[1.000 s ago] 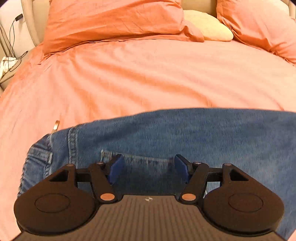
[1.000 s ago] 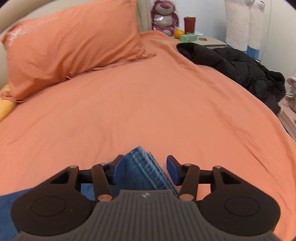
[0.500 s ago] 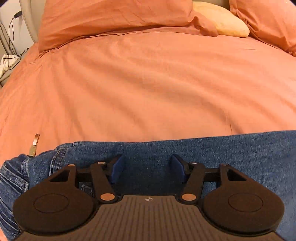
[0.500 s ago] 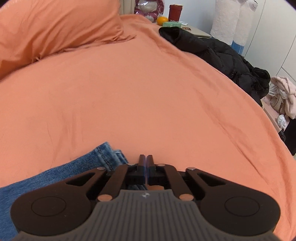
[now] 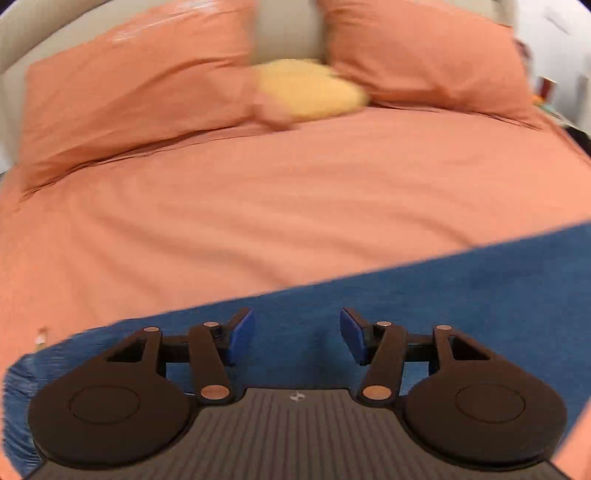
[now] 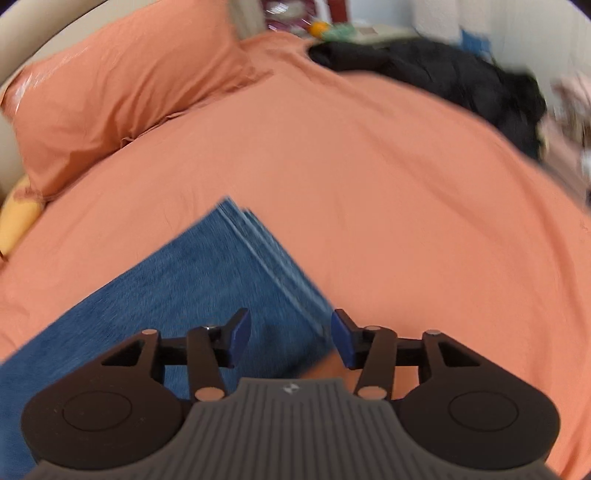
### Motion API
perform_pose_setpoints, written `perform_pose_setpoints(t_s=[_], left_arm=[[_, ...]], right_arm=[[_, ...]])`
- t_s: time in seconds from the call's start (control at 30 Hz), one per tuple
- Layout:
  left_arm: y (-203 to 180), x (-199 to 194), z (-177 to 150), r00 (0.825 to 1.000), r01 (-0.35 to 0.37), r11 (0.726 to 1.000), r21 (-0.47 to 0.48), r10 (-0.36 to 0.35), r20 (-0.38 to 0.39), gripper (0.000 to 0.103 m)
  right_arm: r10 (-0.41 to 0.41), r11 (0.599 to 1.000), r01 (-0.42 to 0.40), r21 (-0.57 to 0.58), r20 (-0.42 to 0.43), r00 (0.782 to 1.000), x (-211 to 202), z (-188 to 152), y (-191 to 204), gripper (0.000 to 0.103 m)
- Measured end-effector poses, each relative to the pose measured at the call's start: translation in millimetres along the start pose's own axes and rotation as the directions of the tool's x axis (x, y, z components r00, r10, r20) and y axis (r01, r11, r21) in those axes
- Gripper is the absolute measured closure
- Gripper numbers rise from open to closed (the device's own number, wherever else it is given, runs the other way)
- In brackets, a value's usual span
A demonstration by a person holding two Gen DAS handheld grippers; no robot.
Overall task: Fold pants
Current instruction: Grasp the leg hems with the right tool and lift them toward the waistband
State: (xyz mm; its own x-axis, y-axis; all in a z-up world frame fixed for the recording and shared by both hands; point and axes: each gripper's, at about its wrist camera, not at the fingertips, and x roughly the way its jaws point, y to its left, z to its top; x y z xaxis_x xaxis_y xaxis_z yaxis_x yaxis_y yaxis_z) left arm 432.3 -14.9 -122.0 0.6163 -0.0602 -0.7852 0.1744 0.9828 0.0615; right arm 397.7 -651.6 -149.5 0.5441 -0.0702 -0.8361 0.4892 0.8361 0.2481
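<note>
Blue denim pants [image 5: 461,295] lie flat on the orange bedsheet [image 5: 258,192], folded lengthwise. In the left wrist view my left gripper [image 5: 296,334] is open and empty, hovering over the waist end of the pants. In the right wrist view the leg cuffs [image 6: 266,243] lie stacked, and my right gripper [image 6: 291,336] is open and empty just above the pants [image 6: 177,288] near their right edge. Both views are motion-blurred.
Two orange pillows [image 5: 129,81] [image 5: 428,55] and a yellow cushion [image 5: 310,88] lie at the head of the bed. A black jacket [image 6: 443,77] lies on the bed's far right. A nightstand with small items [image 6: 332,29] stands behind it.
My right gripper was shut at the cuffs half a second ago and has opened and pulled back. The left gripper has stayed open and swung its view toward the pillows.
</note>
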Motion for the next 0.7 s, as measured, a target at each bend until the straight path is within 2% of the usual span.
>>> perform_pose_setpoints(t_s=[0.1, 0.27, 0.37, 0.53, 0.67, 0.7], left_arm=[[-50, 1, 3, 0.996, 0.089, 0.993, 0.082, -0.087, -0.027, 0.043], [-119, 19, 10, 0.985, 0.168, 0.966, 0.197, -0.158, -0.065, 0.044], [-150, 35, 9, 0.978, 0.207, 0.947, 0.247, -0.191, -0.088, 0.052], [-184, 63, 17, 0.977, 0.212, 0.937, 0.277, -0.197, -0.082, 0.058], [-198, 93, 37, 0.986, 0.164, 0.948, 0.274, -0.148, -0.079, 0.069], [-200, 100, 41, 0.986, 0.163, 0.949, 0.272, -0.145, -0.086, 0.070]], right_arm=[[0.067, 0.989, -0.064, 0.136, -0.022, 0.997, 4, -18, -21, 0.058], [0.145, 0.950, -0.136, 0.279, -0.011, 0.989, 21, -32, -41, 0.058], [0.222, 0.912, -0.199, 0.357, -0.023, 0.975, 39, -37, -55, 0.058], [0.258, 0.916, -0.248, 0.316, 0.010, 0.966, 52, -37, -56, 0.062], [0.276, 0.921, -0.271, 0.278, 0.024, 0.961, 56, -38, -61, 0.079], [0.276, 0.925, -0.272, 0.265, 0.023, 0.961, 56, -38, -62, 0.080]])
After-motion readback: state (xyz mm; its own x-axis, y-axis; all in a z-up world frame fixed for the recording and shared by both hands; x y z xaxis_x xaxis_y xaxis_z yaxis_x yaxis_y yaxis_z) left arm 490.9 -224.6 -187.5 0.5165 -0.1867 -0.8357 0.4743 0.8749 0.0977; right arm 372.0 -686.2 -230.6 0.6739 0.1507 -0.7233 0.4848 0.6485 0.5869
